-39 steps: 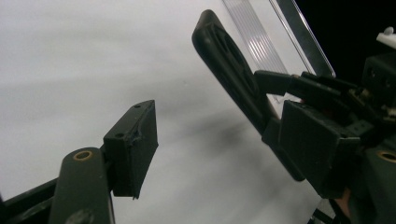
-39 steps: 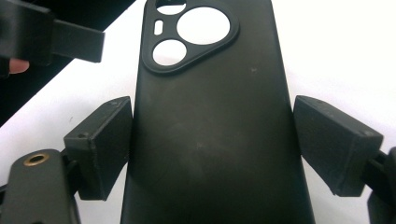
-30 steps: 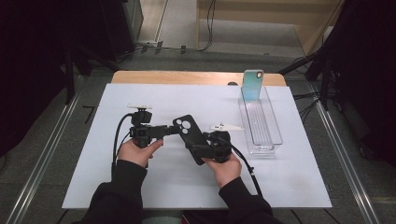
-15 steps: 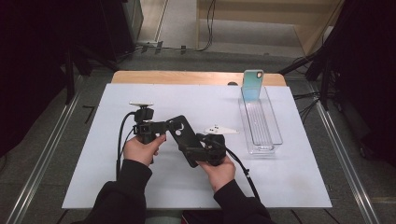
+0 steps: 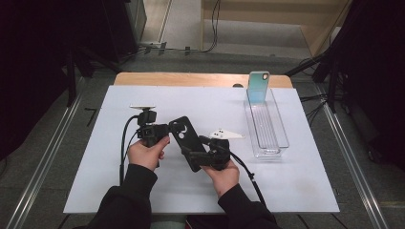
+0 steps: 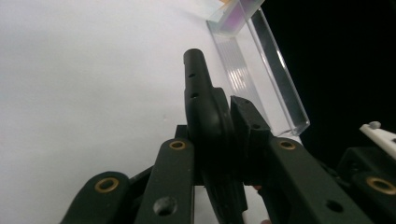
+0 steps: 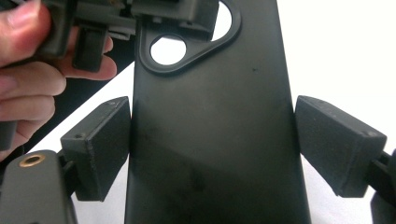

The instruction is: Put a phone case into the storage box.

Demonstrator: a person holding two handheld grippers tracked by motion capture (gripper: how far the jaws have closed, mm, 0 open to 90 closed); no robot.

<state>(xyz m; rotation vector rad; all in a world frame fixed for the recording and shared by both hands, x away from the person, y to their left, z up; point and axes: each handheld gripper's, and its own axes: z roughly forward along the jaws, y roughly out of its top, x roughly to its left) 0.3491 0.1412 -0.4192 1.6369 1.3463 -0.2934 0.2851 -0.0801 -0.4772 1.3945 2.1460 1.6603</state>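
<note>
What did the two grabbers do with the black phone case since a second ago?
The left gripper has just been closing and now pinches the top edge of the black phone case, near its camera hole. Both hands drew a little closer together. The right gripper kept holding the case across its width. The clear tray and the blue-green case leaning in it stayed put.

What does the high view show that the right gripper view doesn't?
From above: the clear tray with a blue phone case standing at its far end, and the person's sleeves. From the right claw's camera: its pads pressed against the black phone case's sides, close up. Both: that black case and the left hand.
</note>
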